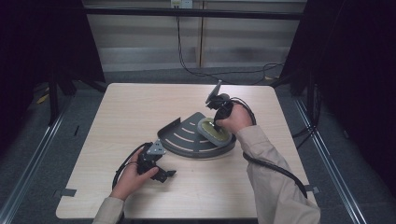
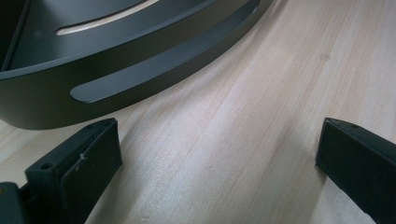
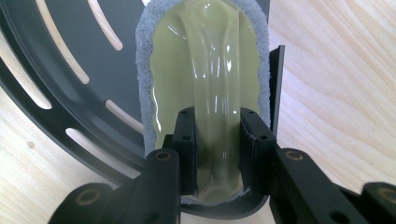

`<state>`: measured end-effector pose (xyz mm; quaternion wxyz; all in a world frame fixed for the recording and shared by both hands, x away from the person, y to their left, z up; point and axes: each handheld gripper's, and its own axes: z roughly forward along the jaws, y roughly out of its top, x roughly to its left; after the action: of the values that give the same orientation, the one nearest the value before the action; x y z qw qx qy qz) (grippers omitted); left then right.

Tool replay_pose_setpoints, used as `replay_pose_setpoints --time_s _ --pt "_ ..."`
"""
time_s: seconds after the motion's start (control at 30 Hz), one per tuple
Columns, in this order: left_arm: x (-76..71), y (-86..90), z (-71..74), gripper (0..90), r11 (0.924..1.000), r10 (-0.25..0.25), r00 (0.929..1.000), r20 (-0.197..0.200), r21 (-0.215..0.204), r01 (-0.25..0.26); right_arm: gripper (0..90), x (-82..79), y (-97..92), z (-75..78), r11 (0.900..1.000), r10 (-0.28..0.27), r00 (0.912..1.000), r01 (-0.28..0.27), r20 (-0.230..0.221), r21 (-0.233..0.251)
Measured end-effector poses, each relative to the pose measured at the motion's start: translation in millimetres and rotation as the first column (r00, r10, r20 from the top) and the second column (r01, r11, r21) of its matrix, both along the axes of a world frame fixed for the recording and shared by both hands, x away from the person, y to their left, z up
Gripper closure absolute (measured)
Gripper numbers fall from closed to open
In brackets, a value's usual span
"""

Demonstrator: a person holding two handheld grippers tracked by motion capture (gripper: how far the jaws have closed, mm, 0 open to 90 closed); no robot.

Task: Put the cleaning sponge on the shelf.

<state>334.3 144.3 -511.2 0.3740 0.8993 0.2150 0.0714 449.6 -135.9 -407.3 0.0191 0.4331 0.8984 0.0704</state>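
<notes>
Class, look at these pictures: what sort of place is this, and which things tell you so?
Probably a recording booth or lab: one bare wooden table ringed by black curtains, with cables across the floor behind it.

A person's two sleeved forearms reach in over a pale wood table (image 1: 140, 107). The right hand (image 1: 236, 119) holds the right gripper (image 1: 216, 122) pointed down onto a yellow-green pad w/ grey edge (image 1: 211, 130), which lies in a dark, slotted quarter-round shelf tray (image 1: 187, 140) at the table's centre; jaw contact too small to make out. The left hand (image 1: 133, 179) rests near the front edge w/ the left gripper (image 1: 167, 174) low over the tabletop, just short of the tray's curved rim, apart from it. Black cables (image 1: 273, 165) trail from both grippers. Beyond the table: grey floor, pale wall panels, a hanging wire.
</notes>
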Motion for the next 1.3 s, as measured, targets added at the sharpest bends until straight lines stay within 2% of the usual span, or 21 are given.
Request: replay_pose_setpoints --time_s 0.57,1.3 --pt "0.0 0.0 0.0 0.0 1.0000 0.000 1.0000 0.000 0.000 0.000 70.8 1.3 -1.9 -9.3 0.9999 -0.015 0.9999 0.015 0.002 0.003" --pt "0.1 0.0 0.0 0.0 1.0000 -0.003 1.0000 -0.001 0.000 0.003 70.7 -2.0 -3.0 -21.1 0.9996 -0.020 0.9997 0.020 -0.014 -0.020"
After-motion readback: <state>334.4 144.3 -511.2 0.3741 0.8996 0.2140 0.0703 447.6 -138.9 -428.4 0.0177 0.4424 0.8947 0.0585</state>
